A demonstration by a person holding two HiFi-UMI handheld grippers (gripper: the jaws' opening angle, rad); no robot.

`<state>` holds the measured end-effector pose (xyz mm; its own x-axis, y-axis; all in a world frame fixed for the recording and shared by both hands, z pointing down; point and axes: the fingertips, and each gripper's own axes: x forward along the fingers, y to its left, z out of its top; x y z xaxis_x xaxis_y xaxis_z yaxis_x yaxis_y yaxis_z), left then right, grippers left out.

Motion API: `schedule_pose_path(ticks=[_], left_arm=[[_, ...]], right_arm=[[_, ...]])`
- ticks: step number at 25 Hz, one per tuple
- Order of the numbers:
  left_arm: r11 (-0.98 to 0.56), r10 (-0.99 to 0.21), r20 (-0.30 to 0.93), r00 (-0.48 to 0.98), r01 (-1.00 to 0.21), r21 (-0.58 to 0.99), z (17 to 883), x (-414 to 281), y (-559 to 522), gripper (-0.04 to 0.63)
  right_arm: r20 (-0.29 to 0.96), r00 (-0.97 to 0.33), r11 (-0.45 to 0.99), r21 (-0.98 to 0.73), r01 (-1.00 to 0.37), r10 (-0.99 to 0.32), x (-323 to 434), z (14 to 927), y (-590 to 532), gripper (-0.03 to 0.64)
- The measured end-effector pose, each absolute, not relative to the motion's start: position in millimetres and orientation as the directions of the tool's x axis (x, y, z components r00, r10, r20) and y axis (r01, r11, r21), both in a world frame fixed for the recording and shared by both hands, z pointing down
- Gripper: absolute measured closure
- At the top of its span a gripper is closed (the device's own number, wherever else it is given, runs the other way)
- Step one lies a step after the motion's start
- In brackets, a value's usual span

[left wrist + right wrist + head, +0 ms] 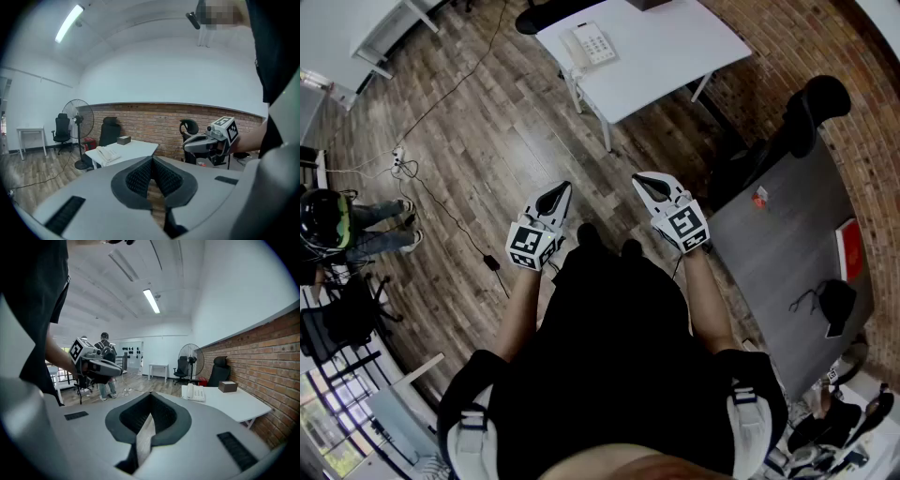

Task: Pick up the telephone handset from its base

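Observation:
A white telephone (593, 42) sits on a white table (675, 56) far ahead of me, its handset (577, 49) resting on the base's left side. Both grippers hang in the air over the wooden floor, well short of that table. My left gripper (560, 192) has its jaws together with nothing between them, and so does my right gripper (645, 181). The left gripper view shows the telephone (107, 153) small beyond the closed tips (152, 159). In the right gripper view the telephone (196, 392) lies to the right of the closed tips (150, 397).
A small brown box (228, 386) stands on the white table past the phone. A floor fan (77, 117) and black office chairs (109, 131) stand by the brick wall. A grey table (787, 244) is at my right. A person (356, 230) and floor cables (398, 164) are at left.

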<state>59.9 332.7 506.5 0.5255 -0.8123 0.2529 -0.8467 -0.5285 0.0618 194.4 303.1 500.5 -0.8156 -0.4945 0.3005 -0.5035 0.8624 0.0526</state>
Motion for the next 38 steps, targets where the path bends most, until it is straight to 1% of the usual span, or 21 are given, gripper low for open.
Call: schedule_pose_path(ticks=[6, 10, 13, 20, 25, 26, 28, 29, 31, 34, 35, 38], left_arm=[[-0.506, -0.829, 0.248, 0.502, -0.861, 0.053, 505, 86, 361, 0.575], [-0.477, -0.848, 0.241, 0.472, -0.878, 0.041, 498, 86, 368, 0.575], [-0.459, -0.857, 0.245, 0.453, -0.888, 0.037, 497, 82, 371, 0.575], [-0.455, -0.856, 0.250, 0.452, -0.889, 0.047, 499, 76, 357, 0.575], [-0.473, -0.846, 0.250, 0.470, -0.879, 0.054, 499, 67, 338, 0.575], [-0.476, -0.844, 0.250, 0.474, -0.878, 0.055, 499, 64, 336, 0.575], [-0.481, -0.842, 0.252, 0.478, -0.875, 0.055, 498, 57, 329, 0.575], [-0.481, -0.841, 0.253, 0.478, -0.875, 0.055, 498, 53, 324, 0.575], [-0.481, -0.841, 0.253, 0.478, -0.875, 0.054, 496, 46, 314, 0.575], [-0.484, -0.840, 0.252, 0.480, -0.874, 0.053, 494, 37, 302, 0.575], [-0.484, -0.840, 0.252, 0.481, -0.873, 0.054, 494, 35, 299, 0.575], [-0.484, -0.839, 0.253, 0.481, -0.873, 0.056, 494, 26, 290, 0.575]], right_arm=[[0.313, -0.818, 0.865, 0.023, -0.502, -0.483, 230, 513, 332, 0.620], [0.319, -0.818, 0.869, 0.041, -0.493, -0.479, 241, 517, 334, 0.620], [0.317, -0.819, 0.866, 0.015, -0.500, -0.478, 247, 522, 336, 0.620], [0.305, -0.804, 0.845, 0.002, -0.536, -0.511, 251, 524, 320, 0.618], [0.266, -0.800, 0.831, 0.006, -0.556, -0.537, 245, 523, 306, 0.616], [0.259, -0.800, 0.829, 0.004, -0.560, -0.541, 244, 523, 304, 0.605], [0.249, -0.801, 0.826, -0.003, -0.563, -0.545, 238, 519, 299, 0.551], [0.243, -0.802, 0.825, -0.007, -0.565, -0.546, 235, 518, 295, 0.502], [0.228, -0.803, 0.823, -0.017, -0.568, -0.550, 229, 516, 286, 0.380], [0.217, -0.800, 0.816, -0.020, -0.577, -0.560, 221, 515, 276, 0.262], [0.215, -0.798, 0.815, -0.020, -0.579, -0.563, 219, 515, 274, 0.232], [0.201, -0.804, 0.816, -0.035, -0.576, -0.559, 209, 514, 267, 0.171]])
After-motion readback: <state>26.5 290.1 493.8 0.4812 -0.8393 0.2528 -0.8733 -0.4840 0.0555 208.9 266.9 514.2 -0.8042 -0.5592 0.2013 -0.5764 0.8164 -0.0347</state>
